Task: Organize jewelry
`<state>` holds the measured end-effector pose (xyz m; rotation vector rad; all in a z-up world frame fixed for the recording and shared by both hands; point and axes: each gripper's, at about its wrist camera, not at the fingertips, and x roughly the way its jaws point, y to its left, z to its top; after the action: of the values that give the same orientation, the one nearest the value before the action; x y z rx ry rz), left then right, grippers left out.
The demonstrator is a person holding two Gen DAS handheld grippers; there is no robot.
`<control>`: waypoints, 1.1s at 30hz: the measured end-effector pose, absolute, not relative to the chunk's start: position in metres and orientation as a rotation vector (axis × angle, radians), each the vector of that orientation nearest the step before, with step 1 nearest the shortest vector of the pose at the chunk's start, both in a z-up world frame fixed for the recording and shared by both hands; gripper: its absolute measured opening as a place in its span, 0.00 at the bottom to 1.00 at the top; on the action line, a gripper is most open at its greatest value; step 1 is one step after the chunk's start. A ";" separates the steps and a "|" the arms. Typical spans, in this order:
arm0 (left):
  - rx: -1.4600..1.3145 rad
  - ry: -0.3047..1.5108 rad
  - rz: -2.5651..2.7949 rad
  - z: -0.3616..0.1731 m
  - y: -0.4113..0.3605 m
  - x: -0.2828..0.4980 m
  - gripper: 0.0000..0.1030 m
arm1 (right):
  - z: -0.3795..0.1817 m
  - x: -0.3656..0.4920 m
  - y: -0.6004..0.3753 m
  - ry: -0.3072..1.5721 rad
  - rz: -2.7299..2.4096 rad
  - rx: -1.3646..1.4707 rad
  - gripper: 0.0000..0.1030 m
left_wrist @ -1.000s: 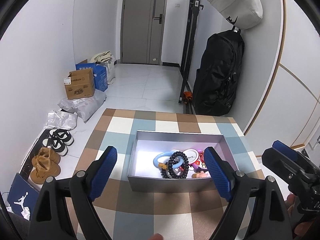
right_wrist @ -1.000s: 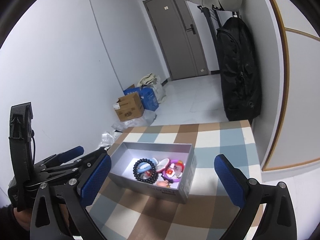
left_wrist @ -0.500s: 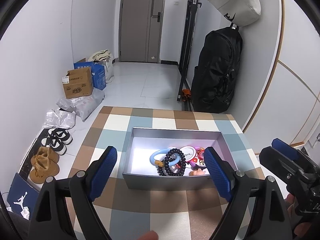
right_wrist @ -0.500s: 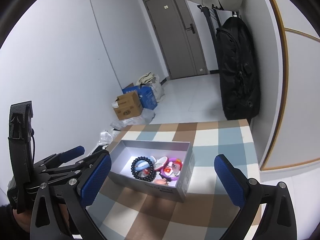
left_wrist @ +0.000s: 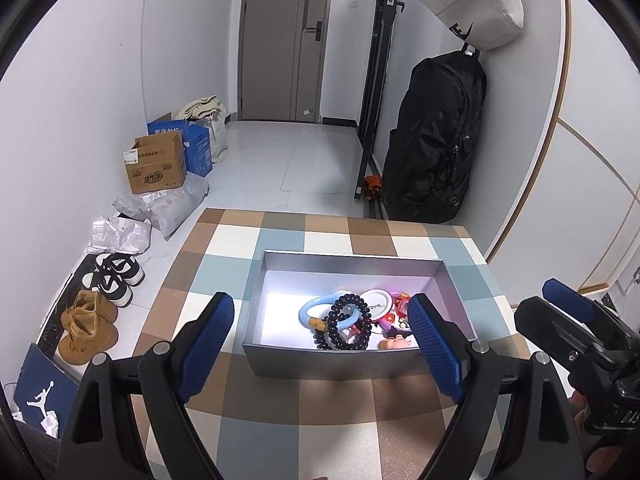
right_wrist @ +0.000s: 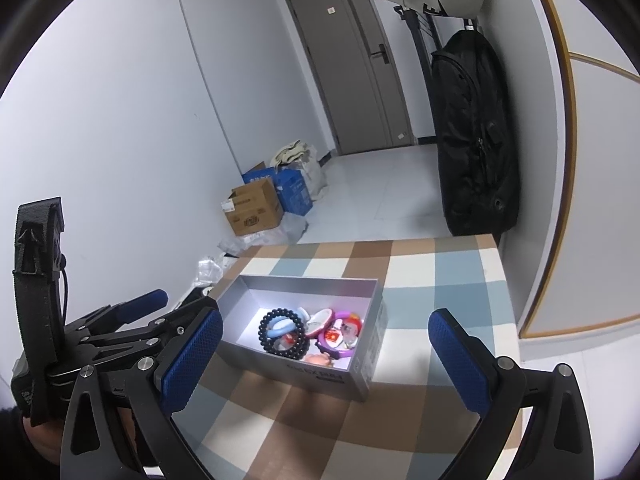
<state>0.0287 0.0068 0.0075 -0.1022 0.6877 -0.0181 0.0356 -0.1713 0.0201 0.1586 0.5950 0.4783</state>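
Observation:
A grey open box (left_wrist: 352,258) stands on a checked tablecloth (left_wrist: 280,416). It holds a black bead bracelet (left_wrist: 347,328), a light blue ring (left_wrist: 310,312), a white round piece (left_wrist: 376,300) and several small red and purple items. The box also shows in the right wrist view (right_wrist: 312,283), with the bead bracelet (right_wrist: 280,334) inside. My left gripper (left_wrist: 320,350) is open and empty, just in front of the box. My right gripper (right_wrist: 324,360) is open and empty, near the box's front right corner; it also shows in the left wrist view (left_wrist: 576,320).
The table's far edge drops to a white tiled floor. Cardboard boxes (left_wrist: 156,164), plastic bags and shoes (left_wrist: 112,276) lie on the left. A black backpack (left_wrist: 436,140) hangs at the right wall. A grey door (left_wrist: 288,40) is at the back.
Both grippers have drawn back a little and tilted; the box sits slightly lower and nearer in the left view. Both stay open. The box contents have not moved.

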 end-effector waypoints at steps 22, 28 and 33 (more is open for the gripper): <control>-0.100 0.697 -0.018 0.006 0.008 0.029 0.83 | 0.018 0.036 -0.171 0.612 0.475 0.156 1.00; -0.101 0.695 -0.017 0.006 0.008 0.029 0.83 | 0.018 0.036 -0.171 0.614 0.475 0.154 1.00; -0.100 0.695 -0.016 0.006 0.008 0.029 0.83 | 0.017 0.036 -0.170 0.615 0.475 0.154 1.00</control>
<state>0.0294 0.0078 0.0057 -0.0998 0.6946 -0.0163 0.0358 -0.1705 0.0171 0.1541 0.6146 0.4751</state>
